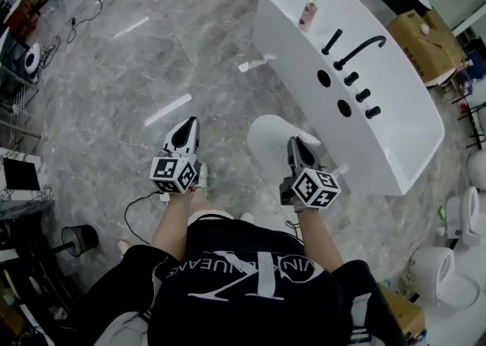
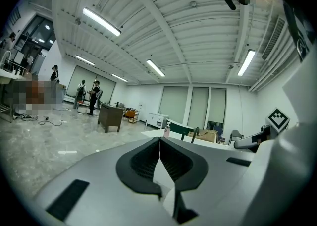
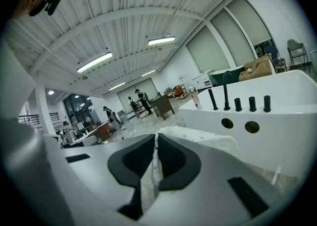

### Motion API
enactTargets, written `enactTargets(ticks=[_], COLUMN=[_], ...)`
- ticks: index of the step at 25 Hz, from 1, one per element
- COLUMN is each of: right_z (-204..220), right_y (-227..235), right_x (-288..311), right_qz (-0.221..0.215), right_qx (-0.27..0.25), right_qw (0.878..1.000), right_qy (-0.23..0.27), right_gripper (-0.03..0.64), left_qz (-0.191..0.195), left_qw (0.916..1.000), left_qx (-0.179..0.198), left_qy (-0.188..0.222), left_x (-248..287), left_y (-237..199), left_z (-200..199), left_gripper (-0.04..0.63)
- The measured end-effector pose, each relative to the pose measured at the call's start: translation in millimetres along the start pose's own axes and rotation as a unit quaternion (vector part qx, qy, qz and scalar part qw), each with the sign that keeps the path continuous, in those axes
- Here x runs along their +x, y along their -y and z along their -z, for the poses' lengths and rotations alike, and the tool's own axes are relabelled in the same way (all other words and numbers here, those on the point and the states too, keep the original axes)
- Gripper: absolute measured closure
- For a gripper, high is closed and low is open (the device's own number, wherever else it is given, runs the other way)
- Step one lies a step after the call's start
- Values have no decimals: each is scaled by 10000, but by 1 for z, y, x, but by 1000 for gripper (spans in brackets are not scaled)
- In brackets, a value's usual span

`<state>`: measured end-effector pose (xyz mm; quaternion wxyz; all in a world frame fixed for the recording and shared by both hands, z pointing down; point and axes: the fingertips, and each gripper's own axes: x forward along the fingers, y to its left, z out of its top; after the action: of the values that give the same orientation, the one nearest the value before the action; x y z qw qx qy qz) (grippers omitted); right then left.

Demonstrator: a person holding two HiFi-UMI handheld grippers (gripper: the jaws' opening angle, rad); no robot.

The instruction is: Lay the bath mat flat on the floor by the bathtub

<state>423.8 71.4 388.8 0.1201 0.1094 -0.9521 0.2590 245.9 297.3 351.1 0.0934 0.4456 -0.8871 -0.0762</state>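
The person is standing on a grey marble floor (image 1: 114, 71) and holding both grippers out in front at about the same height. The right gripper (image 1: 295, 144) is pinching the white bath mat (image 1: 267, 136): in the right gripper view its jaws are pressing together on a fold of the white cloth, and the rest of the mat is bunching up just beyond the tips. In the head view the mat is showing as a pale rounded patch just beside the near side of the white bathtub (image 1: 395, 136), under and ahead of the right gripper. Whether its far edge is touching the floor or hanging clear is hard to tell from above.

The left gripper (image 1: 188, 124) is hovering over bare floor, apart from the mat. In the left gripper view its jaws are meeting at the tips and gripping nothing.

A black faucet (image 1: 363, 48) and a row of black knobs (image 1: 362, 95) are sitting on the bathtub's rim, and a pink bottle (image 1: 308, 12) is standing at its far end.
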Motion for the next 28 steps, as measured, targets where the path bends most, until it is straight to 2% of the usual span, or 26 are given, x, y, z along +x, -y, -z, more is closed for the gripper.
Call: enactTargets(ticks=[3,6,10,14,18,23,28], right_z=[-7,-15,-30,-40,-45,-56,-62], right_y=[-6,-13,-16,-25,-40,-48,-56], right_x=[24,46,83,121,160,202,240], right_qz=[219,546,998,1299,1495,1647,1645], right_qx=[22,255,540,602,688,793,825], right_qw=[9997,9980,9924,9874,9831,9783,9782], right_qy=[91,211,479,670,800,972,965], right_gripper=[580,580,580,580,580,580,580], left_qz=[150,336,423,612,865,1312,1269], left_qw=[9998,9991,9987,9973,9951,9900,9908], left_qx=[21,165,213,293,332,409,431], left_qy=[-109,-177,-202,-288,-334,-308,-190], left_x=[31,57,91,121,149,183,207], left_y=[-27,-59,-112,-155,-193,-213,-236], left_z=[-13,-36,-61,-76,-84,-92,-109], left_gripper=[578,578,578,578,578,578,578])
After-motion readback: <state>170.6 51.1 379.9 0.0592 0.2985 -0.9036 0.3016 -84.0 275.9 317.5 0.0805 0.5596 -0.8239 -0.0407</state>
